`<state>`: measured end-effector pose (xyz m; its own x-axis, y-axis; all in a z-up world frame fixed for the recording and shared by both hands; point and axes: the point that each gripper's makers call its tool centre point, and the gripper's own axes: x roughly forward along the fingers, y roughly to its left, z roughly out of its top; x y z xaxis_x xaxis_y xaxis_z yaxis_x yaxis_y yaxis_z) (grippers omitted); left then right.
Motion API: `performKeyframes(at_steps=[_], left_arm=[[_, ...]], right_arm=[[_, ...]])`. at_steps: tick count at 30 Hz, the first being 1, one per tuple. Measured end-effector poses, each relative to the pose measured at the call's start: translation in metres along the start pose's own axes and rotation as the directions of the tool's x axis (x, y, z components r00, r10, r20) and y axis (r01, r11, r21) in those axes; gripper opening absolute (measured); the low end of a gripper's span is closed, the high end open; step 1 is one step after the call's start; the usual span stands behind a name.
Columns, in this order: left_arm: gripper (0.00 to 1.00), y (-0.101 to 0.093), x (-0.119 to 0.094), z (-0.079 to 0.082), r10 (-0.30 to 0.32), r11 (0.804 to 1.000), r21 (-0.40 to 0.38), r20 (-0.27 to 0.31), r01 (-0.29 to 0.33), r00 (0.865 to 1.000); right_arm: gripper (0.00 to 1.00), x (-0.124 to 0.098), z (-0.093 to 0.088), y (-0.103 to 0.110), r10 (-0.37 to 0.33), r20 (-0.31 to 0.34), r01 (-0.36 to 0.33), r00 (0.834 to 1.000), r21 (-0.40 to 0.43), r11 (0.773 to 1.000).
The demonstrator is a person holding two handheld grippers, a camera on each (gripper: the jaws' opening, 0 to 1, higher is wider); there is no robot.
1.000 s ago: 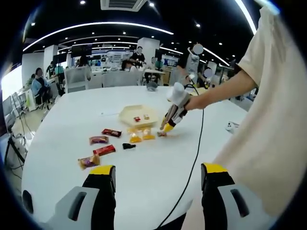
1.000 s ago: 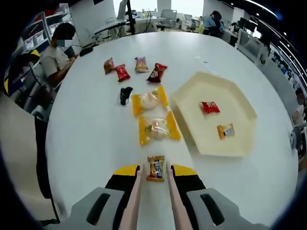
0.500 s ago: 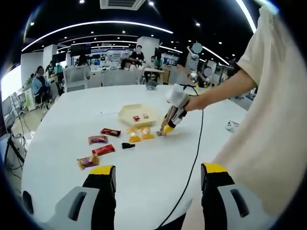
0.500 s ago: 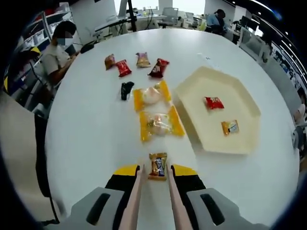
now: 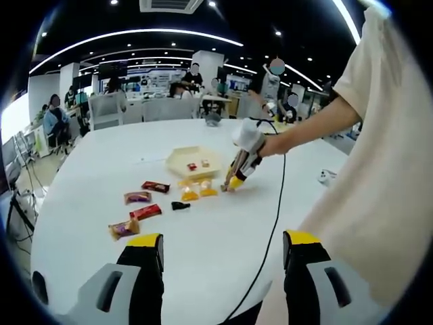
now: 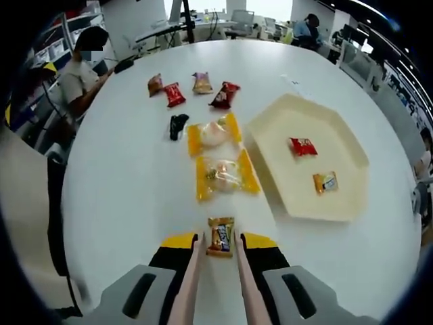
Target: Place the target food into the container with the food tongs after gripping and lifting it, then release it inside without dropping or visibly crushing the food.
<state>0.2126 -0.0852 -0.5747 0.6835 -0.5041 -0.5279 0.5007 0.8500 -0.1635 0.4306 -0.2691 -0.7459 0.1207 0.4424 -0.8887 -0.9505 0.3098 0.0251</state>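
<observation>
Now my right tongs (image 6: 219,245) pinch the small orange snack packet (image 6: 220,237) at lower centre. Squeezing harder could crush it; a loose grip could drop it short of the cream hexagonal tray (image 6: 338,206). My left tongs (image 5: 220,254) hang wide and empty.

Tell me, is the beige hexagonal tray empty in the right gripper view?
No, the tray holds two small packets, a red one and an orange one.

Long white strip lights (image 5: 135,37) on the dark ceiling make the room bright. The round white table (image 6: 135,176) shines pale, with only soft, small shadows. Straight lines bend near the edges. Far people look fuzzy, and the right gripper view is slightly blurred.
</observation>
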Motion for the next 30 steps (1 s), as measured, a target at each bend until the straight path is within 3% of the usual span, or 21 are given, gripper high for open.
performKeyframes(at_steps=[30], left_arm=[[0.72, 0.0034, -0.0016, -0.0027, 0.009, 1.0, -0.008, -0.005, -0.009, 1.0]], right_arm=[[0.2, 0.0026, -0.0023, -0.0002, -0.001, -0.009, 0.001, 1.0, 0.025, 1.0]])
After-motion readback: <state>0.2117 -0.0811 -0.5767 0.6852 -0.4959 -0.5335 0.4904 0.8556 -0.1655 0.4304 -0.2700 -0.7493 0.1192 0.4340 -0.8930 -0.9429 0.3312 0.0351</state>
